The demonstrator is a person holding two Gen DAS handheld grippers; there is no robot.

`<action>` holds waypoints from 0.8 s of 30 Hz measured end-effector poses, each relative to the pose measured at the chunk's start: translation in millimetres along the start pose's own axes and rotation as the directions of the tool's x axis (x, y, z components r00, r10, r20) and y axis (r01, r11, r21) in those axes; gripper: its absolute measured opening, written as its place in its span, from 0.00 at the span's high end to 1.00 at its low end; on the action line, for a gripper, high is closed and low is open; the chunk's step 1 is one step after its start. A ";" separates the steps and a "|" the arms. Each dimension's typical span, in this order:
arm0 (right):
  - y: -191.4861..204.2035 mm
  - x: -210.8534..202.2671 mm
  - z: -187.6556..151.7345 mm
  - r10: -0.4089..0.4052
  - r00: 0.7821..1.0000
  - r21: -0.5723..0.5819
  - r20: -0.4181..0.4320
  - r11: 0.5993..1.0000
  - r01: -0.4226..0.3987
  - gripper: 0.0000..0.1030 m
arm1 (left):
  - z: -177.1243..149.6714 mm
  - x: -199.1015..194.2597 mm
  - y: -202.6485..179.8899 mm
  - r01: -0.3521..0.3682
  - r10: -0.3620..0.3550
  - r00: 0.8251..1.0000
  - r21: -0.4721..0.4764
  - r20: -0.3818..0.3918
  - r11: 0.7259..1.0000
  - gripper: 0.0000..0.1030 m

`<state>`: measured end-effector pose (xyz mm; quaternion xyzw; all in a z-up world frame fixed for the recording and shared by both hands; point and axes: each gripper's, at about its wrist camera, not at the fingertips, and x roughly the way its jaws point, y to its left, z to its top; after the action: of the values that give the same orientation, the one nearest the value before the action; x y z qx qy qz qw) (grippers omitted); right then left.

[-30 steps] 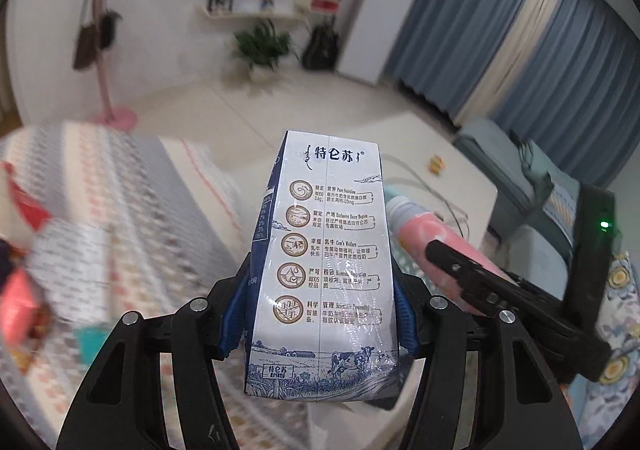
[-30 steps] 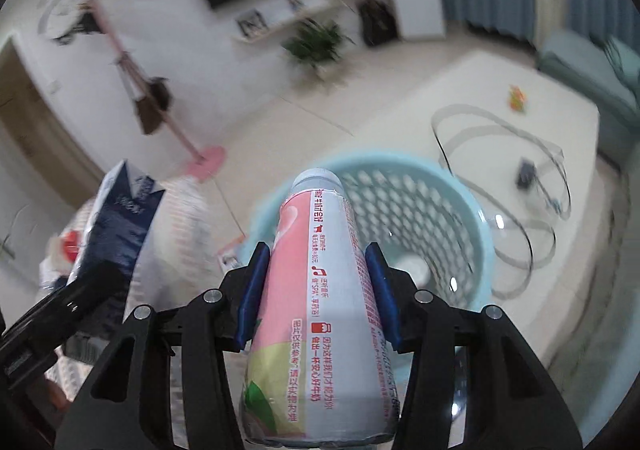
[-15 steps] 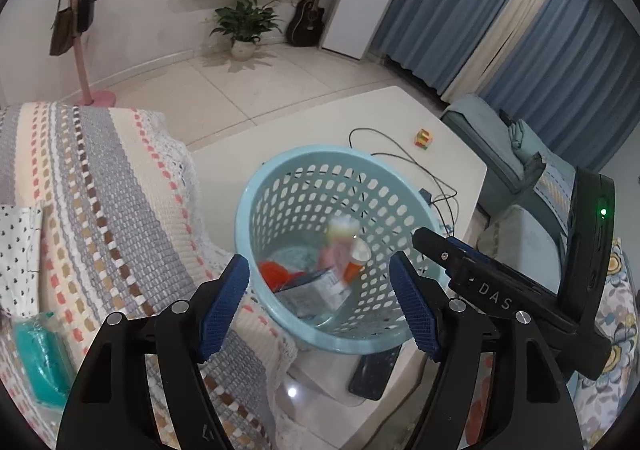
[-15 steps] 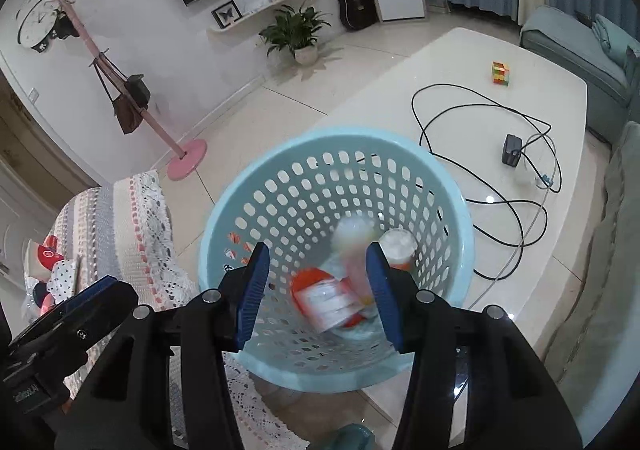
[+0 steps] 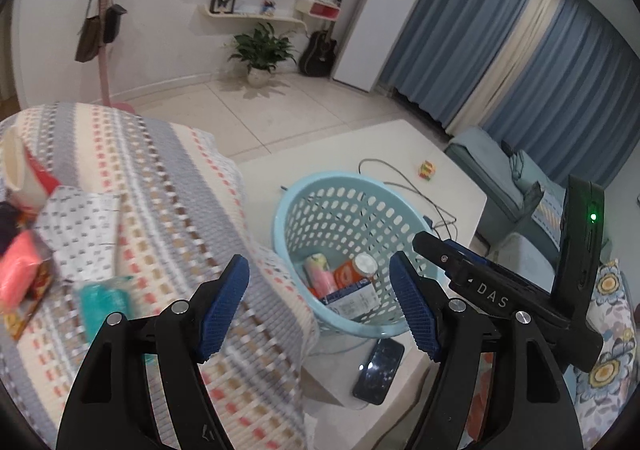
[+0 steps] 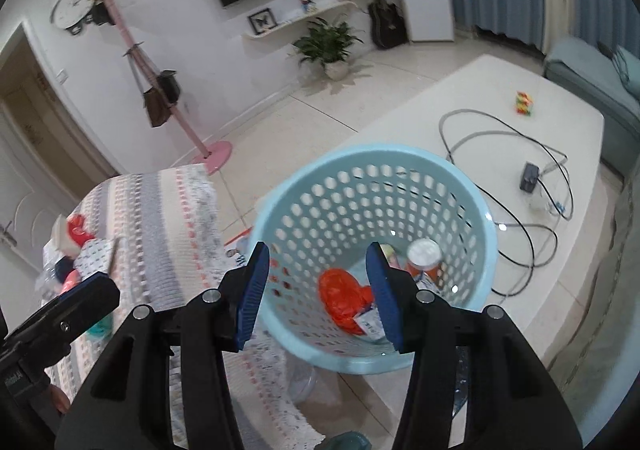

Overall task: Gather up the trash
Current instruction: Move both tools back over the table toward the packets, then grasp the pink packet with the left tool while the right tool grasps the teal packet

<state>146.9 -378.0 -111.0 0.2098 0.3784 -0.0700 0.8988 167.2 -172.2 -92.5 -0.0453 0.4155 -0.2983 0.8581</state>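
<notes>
Both claws, left gripper (image 5: 320,306) and right gripper (image 6: 316,290), gape empty; the basket (image 6: 486,250) of trash lies just below and ahead of them.

The right gripper (image 6: 318,290) hangs over a light blue basket (image 6: 400,166), and its jaws stand apart with nothing between them. Down in the basket lie an orange wrapper (image 6: 340,298), a bottle with a white cap (image 6: 423,252) and a small carton (image 6: 370,324). The basket stands on a white surface (image 6: 472,90) beside a black cable (image 6: 516,218).
</notes>
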 end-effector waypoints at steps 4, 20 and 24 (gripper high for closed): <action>28.2 -11.4 -1.3 0.044 0.999 -0.063 0.017 0.997 -0.043 0.54 | -1.3 -29.8 14.8 -0.008 0.010 0.999 -0.029 0.051 1.000 0.31; 176.7 -17.2 -52.8 0.173 0.984 -0.408 -0.044 0.896 -0.176 0.44 | -10.9 -128.4 125.0 -0.120 0.158 0.970 -0.198 0.187 0.973 0.31; 202.2 -2.2 -69.6 0.184 0.978 -0.430 -0.097 0.878 -0.208 0.38 | -16.5 -136.4 152.5 -0.158 0.195 0.967 -0.210 0.167 0.965 0.31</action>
<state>157.6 -165.8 -87.5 0.0412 0.3848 0.1140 0.9150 162.3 30.3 -59.4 -0.1194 0.3632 -0.1727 0.9077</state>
